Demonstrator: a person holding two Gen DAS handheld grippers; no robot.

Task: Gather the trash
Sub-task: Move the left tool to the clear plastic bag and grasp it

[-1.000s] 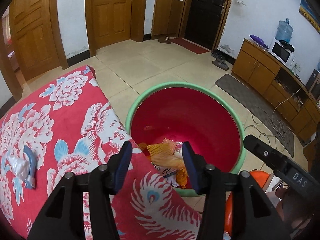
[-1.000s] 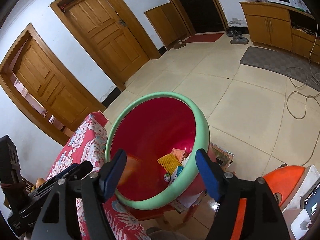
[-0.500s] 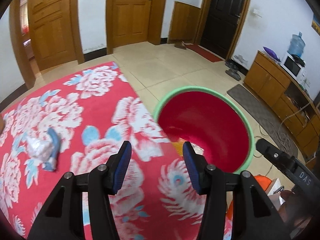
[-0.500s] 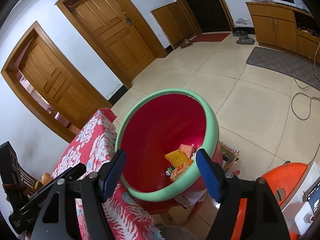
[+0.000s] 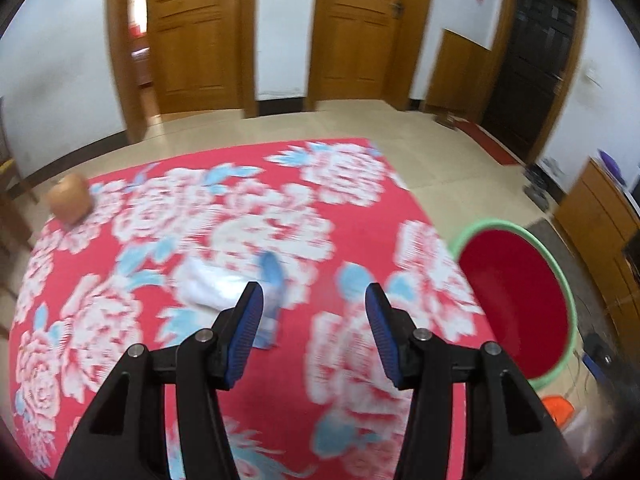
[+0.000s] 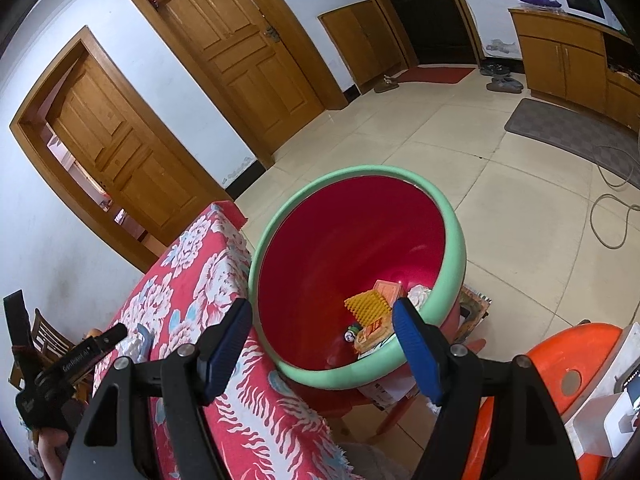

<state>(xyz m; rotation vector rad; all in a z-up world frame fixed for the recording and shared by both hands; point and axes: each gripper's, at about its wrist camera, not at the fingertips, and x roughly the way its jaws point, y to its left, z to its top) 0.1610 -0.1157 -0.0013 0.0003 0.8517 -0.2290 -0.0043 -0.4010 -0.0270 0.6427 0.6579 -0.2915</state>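
Lying far left on the red floral cloth (image 5: 360, 236), an orange-brown round object (image 5: 69, 199). Mid-table: crumpled silvery-white wrapper (image 5: 208, 286) with a blue strip (image 5: 273, 280), blurred, just beyond the left gripper (image 5: 314, 334), jaws apart, empty. Likely light, soft, crinkly and slick; pinch a bunched fold, not the flat edge. Right: red bin (image 6: 352, 256), green-rimmed, already holding scraps. Right gripper (image 6: 322, 346) hangs near its rim, jaws wide, empty.
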